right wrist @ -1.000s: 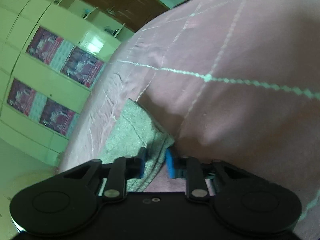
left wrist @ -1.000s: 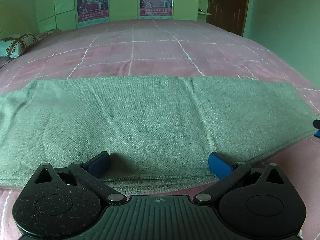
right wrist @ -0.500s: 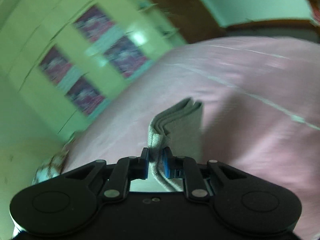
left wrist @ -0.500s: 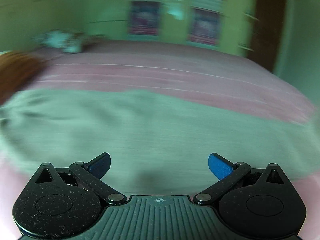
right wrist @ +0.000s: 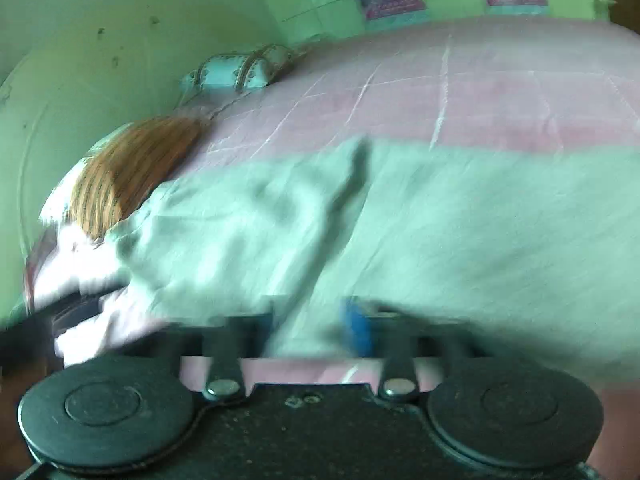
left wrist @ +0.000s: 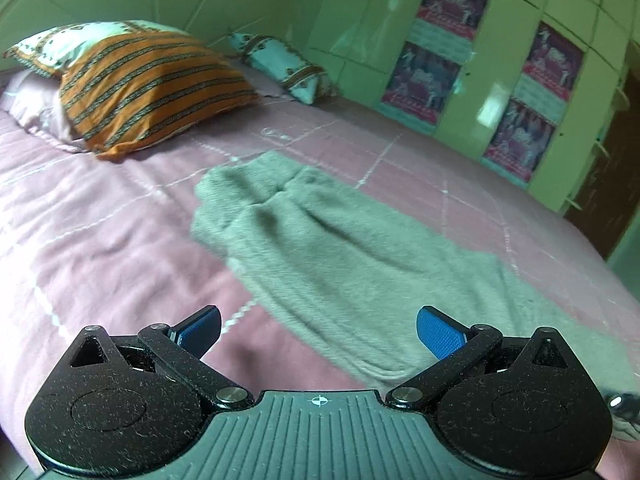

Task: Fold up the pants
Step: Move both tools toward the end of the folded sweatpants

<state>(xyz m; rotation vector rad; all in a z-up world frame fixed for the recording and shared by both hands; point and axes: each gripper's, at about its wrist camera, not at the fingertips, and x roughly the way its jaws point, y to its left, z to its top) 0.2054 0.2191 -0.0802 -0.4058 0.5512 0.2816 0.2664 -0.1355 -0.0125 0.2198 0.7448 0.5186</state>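
Grey-green pants [left wrist: 352, 256] lie stretched across a pink bed. In the left wrist view my left gripper [left wrist: 318, 330] is open and empty, just above the near edge of the pants. In the blurred right wrist view my right gripper [right wrist: 316, 320] is shut on a fold of the pants [right wrist: 440, 232], which spread out in front of it. One blue fingertip [right wrist: 356, 330] shows beside the pinched cloth.
The pink bedspread [left wrist: 100, 220] has white grid lines. An orange striped pillow [left wrist: 148, 84] and a pale patterned pillow [left wrist: 284, 66] lie at the head. Green cupboards with posters [left wrist: 436, 68] stand behind. A brown door [left wrist: 608, 184] is at the right.
Both grippers have swung toward the head of the bed. The right gripper has carried the pinched pants end up and over the rest. The left gripper stays open.
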